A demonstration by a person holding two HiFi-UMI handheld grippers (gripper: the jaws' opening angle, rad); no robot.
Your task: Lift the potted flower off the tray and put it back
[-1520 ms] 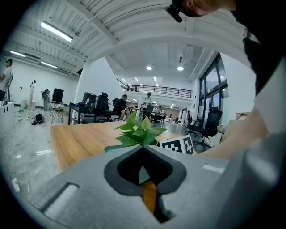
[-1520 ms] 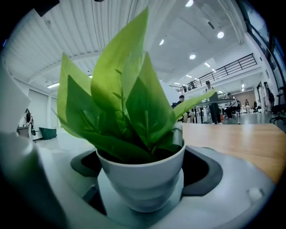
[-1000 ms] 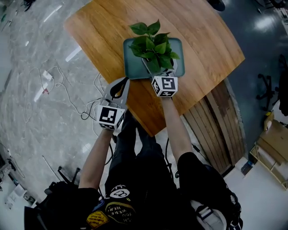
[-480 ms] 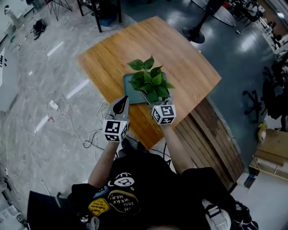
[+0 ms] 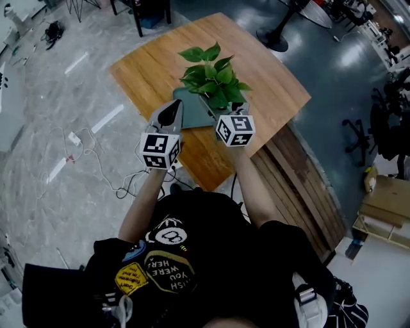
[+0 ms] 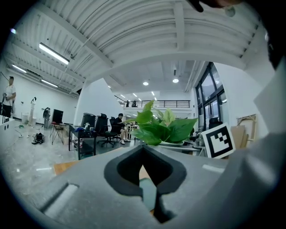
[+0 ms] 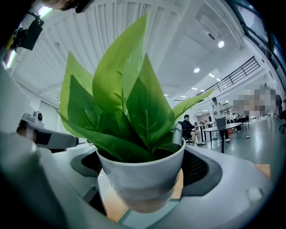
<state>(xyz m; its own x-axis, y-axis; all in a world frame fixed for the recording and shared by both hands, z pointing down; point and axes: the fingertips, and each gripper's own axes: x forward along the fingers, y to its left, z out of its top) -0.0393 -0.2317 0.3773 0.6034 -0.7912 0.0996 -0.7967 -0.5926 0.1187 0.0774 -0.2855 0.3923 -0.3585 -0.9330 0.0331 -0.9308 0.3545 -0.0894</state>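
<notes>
The potted flower (image 5: pixel 211 70), green leaves in a white pot (image 7: pixel 140 179), sits between the jaws of my right gripper (image 5: pixel 225 104), which is shut on the pot. In the right gripper view the pot's base hangs a little above the wooden table (image 7: pixel 111 206) and an edge of the teal tray (image 7: pixel 134 220). The tray (image 5: pixel 191 109) lies on the table (image 5: pixel 269 77), partly hidden by leaves. My left gripper (image 5: pixel 172 114) hovers left of the tray, shut and empty. From the left gripper (image 6: pixel 145 155) view, the plant (image 6: pixel 161 127) is ahead.
White cables (image 5: pixel 96 147) trail over the grey floor left of the table. A stack of wooden slats (image 5: pixel 307 186) lies at the table's right. A black chair (image 5: pixel 150 16) stands beyond the far edge. People and desks are far off.
The right gripper has risen with the pot, so the plant now stands higher over the tray. The left gripper has lifted a little beside it. The head camera has shifted.
</notes>
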